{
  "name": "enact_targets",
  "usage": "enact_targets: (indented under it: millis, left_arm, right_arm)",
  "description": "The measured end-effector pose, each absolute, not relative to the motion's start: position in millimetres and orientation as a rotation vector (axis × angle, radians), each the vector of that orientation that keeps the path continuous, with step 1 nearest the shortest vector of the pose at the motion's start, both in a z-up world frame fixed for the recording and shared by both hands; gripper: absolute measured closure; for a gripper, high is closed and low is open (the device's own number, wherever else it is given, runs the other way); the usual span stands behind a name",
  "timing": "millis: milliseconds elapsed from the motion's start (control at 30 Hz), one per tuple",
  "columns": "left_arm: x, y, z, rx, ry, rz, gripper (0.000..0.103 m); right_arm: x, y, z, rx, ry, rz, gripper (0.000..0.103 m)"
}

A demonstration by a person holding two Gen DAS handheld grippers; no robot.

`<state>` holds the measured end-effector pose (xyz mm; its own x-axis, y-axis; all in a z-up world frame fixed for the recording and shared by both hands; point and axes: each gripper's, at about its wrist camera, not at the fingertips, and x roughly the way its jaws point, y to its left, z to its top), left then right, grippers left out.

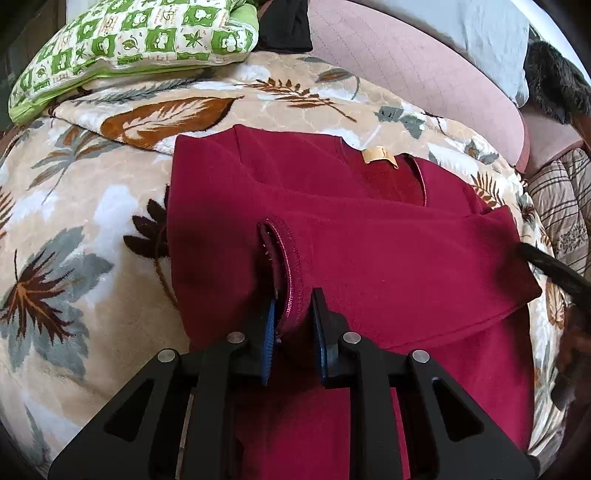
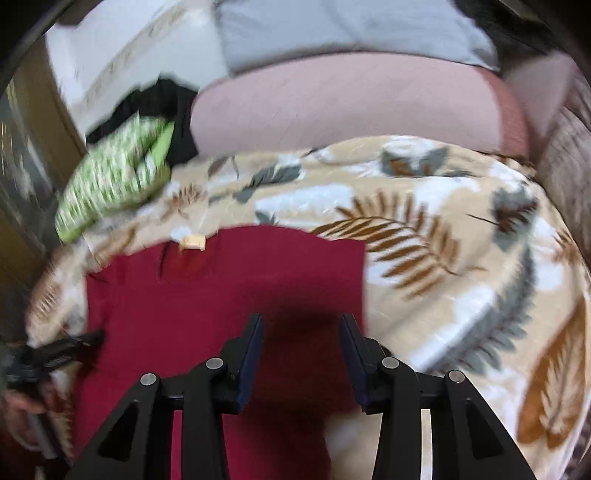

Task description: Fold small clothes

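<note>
A dark red top (image 1: 369, 236) lies on the leaf-patterned blanket (image 1: 92, 206), its tan neck label (image 1: 379, 156) at the far side. One sleeve is folded across the body. My left gripper (image 1: 293, 295) is shut on the stitched sleeve cuff (image 1: 290, 269), low over the garment. In the blurred right wrist view the same red top (image 2: 207, 295) lies below and to the left. My right gripper (image 2: 301, 321) is open and empty above the garment's right part. The left gripper (image 2: 70, 345) shows at the left edge there.
A green-and-white patterned pillow (image 1: 122, 48) lies at the far left of the blanket. A pink cushion (image 1: 417, 70) and a grey pillow (image 1: 469, 33) lie behind. A black cloth (image 1: 286, 26) sits beside the pillow. A striped quilt (image 1: 561, 192) is at the right.
</note>
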<state>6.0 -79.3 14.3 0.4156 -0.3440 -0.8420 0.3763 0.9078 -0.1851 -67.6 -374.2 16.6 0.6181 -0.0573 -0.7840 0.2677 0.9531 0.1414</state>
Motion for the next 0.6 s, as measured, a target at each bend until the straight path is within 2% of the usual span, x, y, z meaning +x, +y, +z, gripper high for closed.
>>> enact_targets:
  millis: [133,233,433,600]
  left_arm:
    - [7,-81,14,0.046,1.047,-0.450,0.083]
    - [7,-82,14,0.056,1.042,-0.446,0.083]
    - [6,-82,14,0.061,1.037,-0.443,0.083]
    - [5,-82,16,0.071,1.038,-0.432,0.082]
  right_arm:
    - [-34,-383,-18,0.196,0.957,-0.317,0.064]
    - [-28,-396,-18,0.244,0.946,-0.344,0.064]
    - [-69,-377,9,0.220,0.931,-0.285,0.063]
    - [-88,-369,-20,0.099,0.998,-0.321,0.060]
